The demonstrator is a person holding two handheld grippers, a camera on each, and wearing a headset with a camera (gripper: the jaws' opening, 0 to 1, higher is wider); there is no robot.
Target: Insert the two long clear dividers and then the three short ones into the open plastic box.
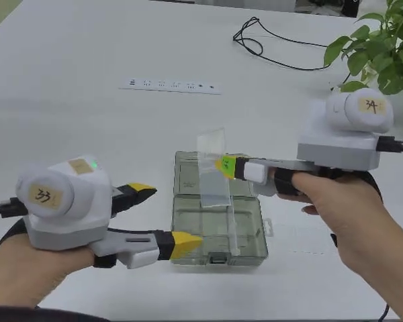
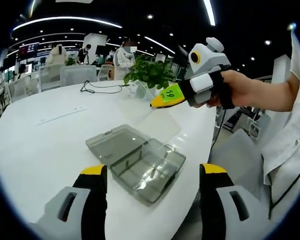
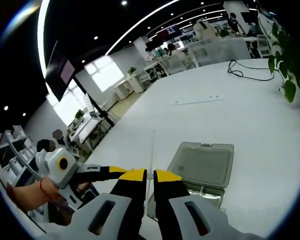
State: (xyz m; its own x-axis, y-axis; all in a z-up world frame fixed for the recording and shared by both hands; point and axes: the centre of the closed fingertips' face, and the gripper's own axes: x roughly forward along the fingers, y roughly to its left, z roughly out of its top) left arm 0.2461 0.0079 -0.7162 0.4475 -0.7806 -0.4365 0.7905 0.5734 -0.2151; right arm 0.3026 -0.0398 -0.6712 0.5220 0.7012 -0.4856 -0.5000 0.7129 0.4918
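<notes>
the right gripper [image 1: 226, 166] has its yellow-tipped jaws pinched narrow on a clear divider [image 1: 213, 176], a thin flat rectangle of see-through plastic hanging over the open box [image 1: 218, 221]. the left gripper [image 1: 162, 219] sits at the box's near left corner, jaws wide with nothing between them. the box is smoky see-through plastic, rectangular, its lid laid flat behind the base on the smooth white table [image 1: 87, 121]. a pale strip along the base may be another divider, but it is too faint to tell. a white power strip [image 1: 171, 85], a looped black cable [image 1: 269, 47] and a leafy plant [image 1: 383, 47] lie farther back, well apart from the box.

in the left gripper view, the left gripper [image 2: 152, 172] spreads its jaws wide either side of the box [image 2: 137, 160]. the right gripper [image 2: 165, 97] holds the divider [image 2: 157, 125] above it, the sheet's edges barely showing against the table.

in the right gripper view, the right gripper [image 3: 150, 176] clamps the divider [image 3: 152, 147] edge-on, so it shows as a thin line. the box [image 3: 202, 165] lies beyond, its near part hidden behind the jaws. the left gripper [image 3: 115, 172] reaches in from the left.
</notes>
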